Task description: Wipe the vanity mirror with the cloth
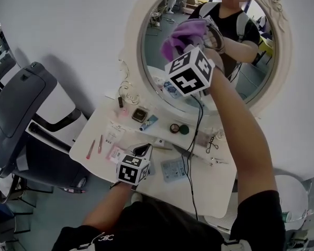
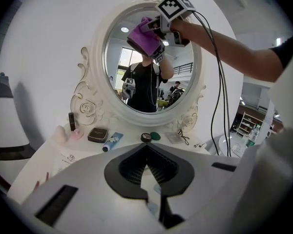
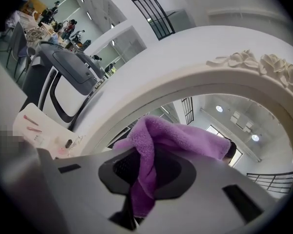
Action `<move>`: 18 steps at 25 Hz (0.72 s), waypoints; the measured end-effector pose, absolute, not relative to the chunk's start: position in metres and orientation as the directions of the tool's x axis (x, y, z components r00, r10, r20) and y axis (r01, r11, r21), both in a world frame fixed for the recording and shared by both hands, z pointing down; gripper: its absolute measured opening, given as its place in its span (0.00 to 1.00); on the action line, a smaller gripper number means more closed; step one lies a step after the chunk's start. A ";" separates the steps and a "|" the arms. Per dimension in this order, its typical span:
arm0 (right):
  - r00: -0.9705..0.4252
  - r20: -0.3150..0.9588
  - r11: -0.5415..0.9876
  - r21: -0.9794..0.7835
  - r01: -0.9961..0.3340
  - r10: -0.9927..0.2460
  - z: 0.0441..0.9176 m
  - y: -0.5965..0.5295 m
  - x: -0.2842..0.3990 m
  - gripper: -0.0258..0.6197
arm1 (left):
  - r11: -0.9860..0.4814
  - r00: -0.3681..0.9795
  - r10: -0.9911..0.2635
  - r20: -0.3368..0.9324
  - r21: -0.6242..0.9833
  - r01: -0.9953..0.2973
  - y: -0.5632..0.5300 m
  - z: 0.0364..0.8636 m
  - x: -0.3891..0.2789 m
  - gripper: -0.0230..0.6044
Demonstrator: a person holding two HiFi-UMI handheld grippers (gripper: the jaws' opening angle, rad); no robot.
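The oval vanity mirror (image 1: 251, 72) in a white ornate frame (image 1: 133, 46) hangs on the wall above the table. My right gripper (image 1: 197, 43) is raised to the upper left part of the glass, shut on a purple cloth (image 1: 183, 34) that bunches against the mirror. In the right gripper view the cloth (image 3: 171, 138) hangs between the jaws of the right gripper (image 3: 146, 167), under the frame's carved top (image 3: 254, 62). My left gripper (image 1: 143, 150) rests low over the vanity table (image 1: 214, 187); its jaws (image 2: 146, 152) are shut with nothing in them. The left gripper view shows the cloth (image 2: 144, 35) on the glass.
Cosmetics lie along the table's back: a dark compact (image 1: 139, 114), a blue tube (image 1: 149, 122), a round eyeshadow pot (image 1: 175, 128), small tools (image 1: 94, 148). A black cable (image 1: 194, 140) hangs from the right gripper across the table. A grey chair (image 1: 21, 109) stands at the left.
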State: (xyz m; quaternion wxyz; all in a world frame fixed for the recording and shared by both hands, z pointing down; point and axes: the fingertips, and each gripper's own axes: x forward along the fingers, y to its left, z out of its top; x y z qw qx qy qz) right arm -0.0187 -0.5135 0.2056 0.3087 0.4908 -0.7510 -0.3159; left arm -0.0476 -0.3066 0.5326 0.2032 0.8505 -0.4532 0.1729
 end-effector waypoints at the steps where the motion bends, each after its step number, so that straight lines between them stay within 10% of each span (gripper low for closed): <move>1: -0.327 0.166 0.327 0.778 -0.536 -0.930 0.215 -0.514 -0.021 0.13 | -0.502 0.526 -0.702 0.481 0.190 -0.844 -0.307 0.534 -0.050 0.04; 18: -0.348 0.299 0.432 0.801 -0.414 -0.888 0.354 -0.525 -0.063 0.13 | -0.404 0.453 -0.701 0.550 0.217 -0.888 -0.291 0.568 -0.092 0.04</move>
